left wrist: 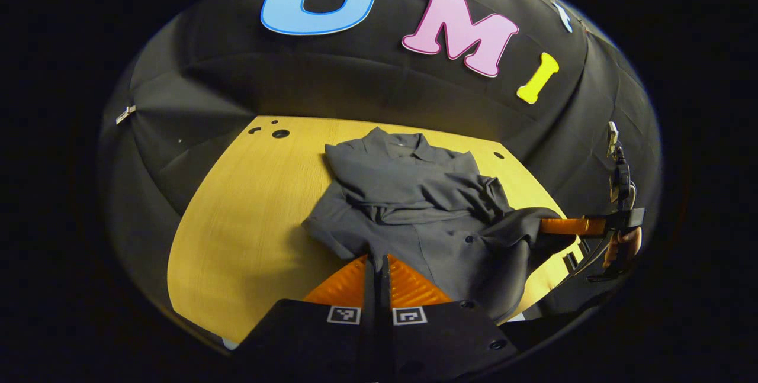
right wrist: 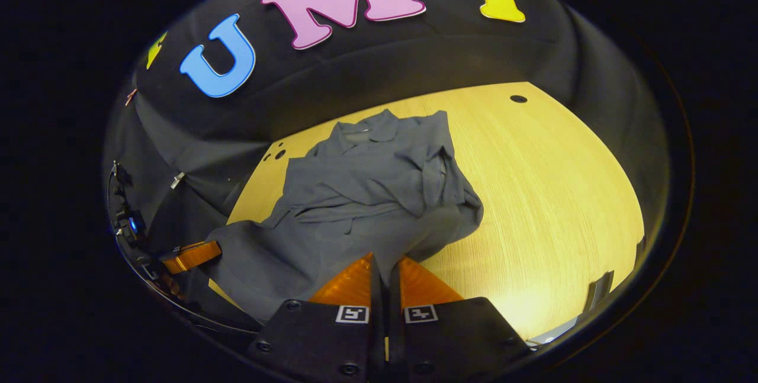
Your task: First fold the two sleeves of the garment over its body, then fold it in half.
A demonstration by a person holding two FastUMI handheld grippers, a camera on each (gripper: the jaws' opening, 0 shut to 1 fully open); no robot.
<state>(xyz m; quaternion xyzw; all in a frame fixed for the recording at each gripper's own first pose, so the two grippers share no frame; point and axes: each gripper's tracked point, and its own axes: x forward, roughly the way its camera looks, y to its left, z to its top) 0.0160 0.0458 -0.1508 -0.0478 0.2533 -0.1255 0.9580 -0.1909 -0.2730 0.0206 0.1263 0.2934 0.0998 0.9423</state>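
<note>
1. Table: pale yellow wood against the black cloth wall. A few small dark holes sit near its far left corner in the left gripper view.
2. Shirt: dark grey, buttoned, collar toward the far wall, lying on the table a little right of centre in that view. Both sleeves are folded in across the chest, where they bunch in creases. The near hem is lifted off the wood.
3. Left gripper: at the bottom of its own view, fingers pressed nearly together on the shirt's near hem, with a fold of cloth pinched between them. In the right gripper view it shows at the far left edge, touching the shirt's left hem corner.
4. Right gripper: at the bottom of its own view, fingers likewise drawn close on the shirt's hem, cloth caught in the narrow gap. From the left gripper view it shows at the right edge, held by a hand, its fingers running into a raised flap of shirt.
5. To the right of the shirt in the right gripper view lies bare table with one more dark hole near its far edge.
</note>
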